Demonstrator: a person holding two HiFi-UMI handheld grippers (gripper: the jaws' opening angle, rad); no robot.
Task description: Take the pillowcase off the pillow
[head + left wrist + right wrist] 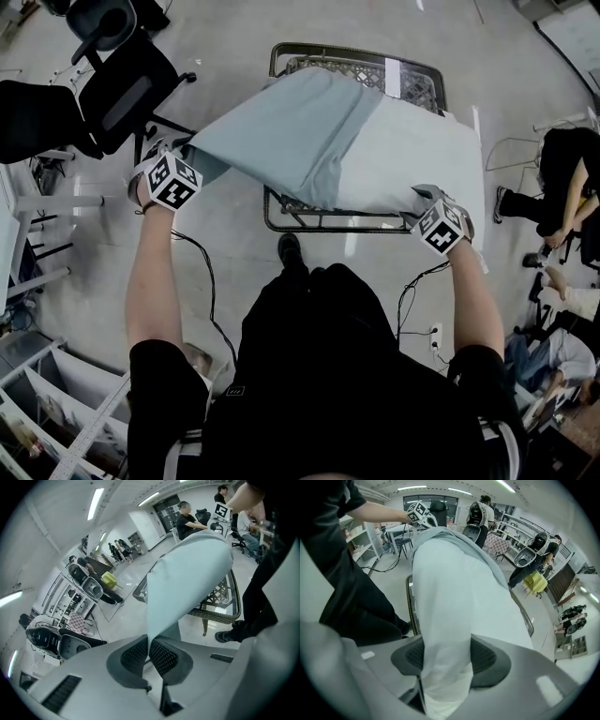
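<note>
I hold the pillow up over a wicker table. A grey-blue pillowcase (291, 131) covers its left half; the bare white pillow (422, 159) sticks out to the right. My left gripper (184, 159) is shut on the pillowcase's left corner. In the left gripper view the thin cloth (187, 578) runs down into the closed jaws of that gripper (149, 644). My right gripper (433, 208) clamps the white pillow's near right end. In the right gripper view a thick fold of the pillow (454, 588) fills the gap of the right gripper (446, 656), both pads pressing on it.
Under the pillow stands a wicker-framed table (309, 223) with a glass top. A black office chair (112, 84) is at the left, and people sit at the right edge (567, 178). Cables trail over the floor near my feet. White shelving (56, 394) is at the lower left.
</note>
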